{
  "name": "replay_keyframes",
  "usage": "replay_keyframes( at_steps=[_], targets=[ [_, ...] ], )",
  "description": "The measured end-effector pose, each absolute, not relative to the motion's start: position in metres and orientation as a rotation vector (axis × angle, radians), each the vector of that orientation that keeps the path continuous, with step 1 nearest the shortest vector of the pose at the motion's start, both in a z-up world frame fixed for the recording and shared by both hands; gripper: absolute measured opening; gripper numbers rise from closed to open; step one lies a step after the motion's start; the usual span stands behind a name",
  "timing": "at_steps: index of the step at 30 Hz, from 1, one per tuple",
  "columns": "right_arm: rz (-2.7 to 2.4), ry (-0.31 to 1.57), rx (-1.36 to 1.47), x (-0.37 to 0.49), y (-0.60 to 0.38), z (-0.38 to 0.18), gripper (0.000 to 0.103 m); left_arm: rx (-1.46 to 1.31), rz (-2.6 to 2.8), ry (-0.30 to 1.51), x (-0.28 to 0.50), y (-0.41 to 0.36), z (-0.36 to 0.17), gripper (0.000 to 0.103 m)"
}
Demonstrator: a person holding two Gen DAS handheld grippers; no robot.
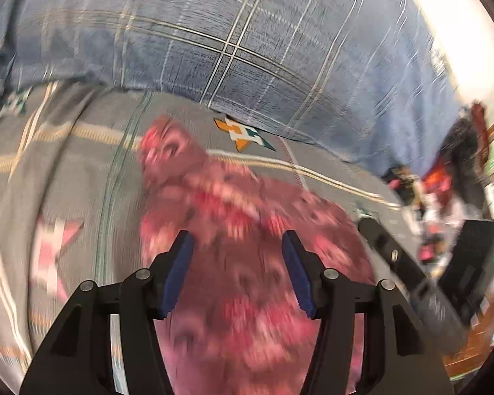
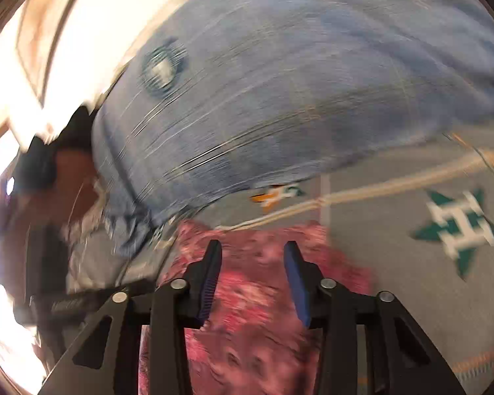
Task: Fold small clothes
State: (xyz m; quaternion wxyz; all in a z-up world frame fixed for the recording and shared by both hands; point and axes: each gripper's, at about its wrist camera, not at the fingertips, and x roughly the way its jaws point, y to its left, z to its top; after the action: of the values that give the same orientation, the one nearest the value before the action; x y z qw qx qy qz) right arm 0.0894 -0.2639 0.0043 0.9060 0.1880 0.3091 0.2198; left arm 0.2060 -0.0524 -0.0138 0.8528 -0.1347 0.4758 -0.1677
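Pink patterned garment [image 1: 247, 247]: lies spread on grey bedsheet [image 1: 82, 181] with star motifs, below both grippers; blurred in both views. Left gripper [image 1: 237, 247]: jaws open, nothing between pads, garment beneath. Right gripper [image 2: 252, 256]: jaws parted, narrower gap, no cloth visibly pinched; garment under them. Blue plaid blanket [image 1: 247, 49]: bunched beyond garment, overlapping sheet. Orange star motif [image 1: 243, 135]: between garment and blanket edge.

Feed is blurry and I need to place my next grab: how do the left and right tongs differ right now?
The left tongs stand wider apart than the right tongs. The left look down over the middle of the pink patterned garment; the right sit near its edge, by the grey bedspread. Both are open, with nothing between their blue pads.
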Motion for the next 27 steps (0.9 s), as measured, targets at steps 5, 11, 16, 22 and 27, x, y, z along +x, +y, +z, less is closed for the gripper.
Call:
replay_keyframes(
  at_steps=[5, 11, 16, 22, 27],
  targets=[
    [0.295, 0.770, 0.319, 0.122, -0.261, -0.047, 0.013, -0.080, -0.162, 1.089, 0.252, -0.084, -0.049, 0.061],
    [0.301, 0.770, 0.358, 0.123, -0.267, -0.050, 0.013, -0.066, -0.184, 1.030, 0.249, -0.085, -0.049, 0.069],
    [0.298, 0.747, 0.436, 0.108, -0.281, -0.031, 0.022, -0.183, -0.224, 1.013, 0.221, -0.040, -0.019, 0.068],
    [0.289, 0.700, 0.544, 0.065, -0.307, -0.032, 0.051, -0.348, -0.253, 1.012, 0.160, -0.002, -0.031, 0.074],
    [0.332, 0.803, 0.541, 0.072, -0.303, -0.049, 0.040, -0.341, -0.311, 1.035, 0.156, -0.010, -0.044, 0.074]
  ],
)
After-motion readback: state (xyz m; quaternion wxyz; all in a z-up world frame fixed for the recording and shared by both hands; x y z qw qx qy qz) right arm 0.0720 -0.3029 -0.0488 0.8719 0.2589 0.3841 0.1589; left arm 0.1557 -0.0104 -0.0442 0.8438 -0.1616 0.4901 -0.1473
